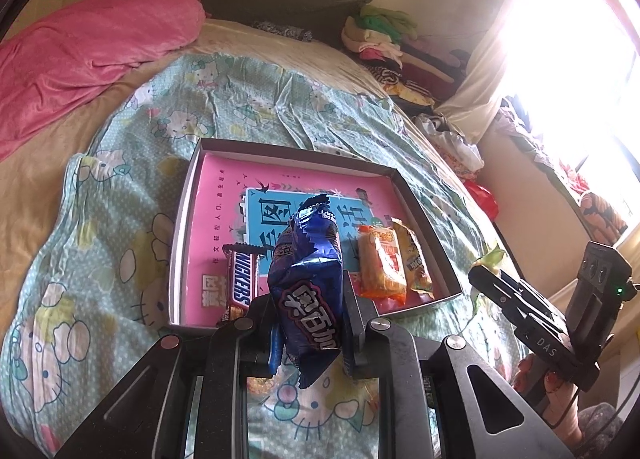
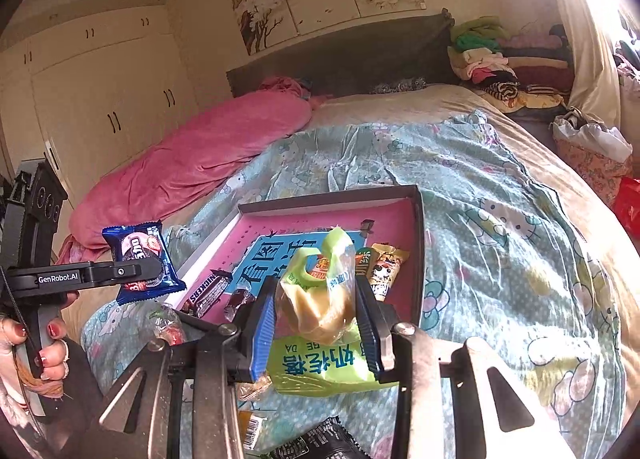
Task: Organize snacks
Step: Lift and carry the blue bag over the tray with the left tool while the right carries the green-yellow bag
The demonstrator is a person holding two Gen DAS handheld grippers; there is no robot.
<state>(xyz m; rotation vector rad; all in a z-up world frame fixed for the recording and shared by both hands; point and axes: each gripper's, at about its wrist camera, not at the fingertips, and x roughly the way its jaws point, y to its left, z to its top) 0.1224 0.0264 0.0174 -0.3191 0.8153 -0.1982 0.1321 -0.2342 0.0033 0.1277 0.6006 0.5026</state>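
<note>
Bedroom, daylight strong from the window; work surface is a bed covered by a cartoon-print sheet [image 1: 240, 107], pink quilt [image 1: 92, 47] bunched toward the headboard.

A shallow box tray [image 1: 188, 195] with a pink printed floor sits on the sheet. Already inside it: a Snickers bar [image 1: 240, 283] at the near left, and an orange snack pack [image 1: 382, 259] with a yellow one beside it at the near right.

Left gripper [image 1: 308, 323] is clamped tight on a blue Oreo packet [image 1: 308, 279], held up off the bed just short of the tray's near edge. Right gripper [image 2: 316, 323] is closed on a green-wrapped bread packet [image 2: 320, 299], also in the air in front of the tray. More loose wrappers, including a black packet [image 2: 316, 443], lie on the sheet below it.

Step in hand, by my reading: carrying both snacks to the tray. Next move calls for bringing each packet over a bare patch of the tray floor, lowering it, then parting the jaws. Several snacks remain outside.
</note>
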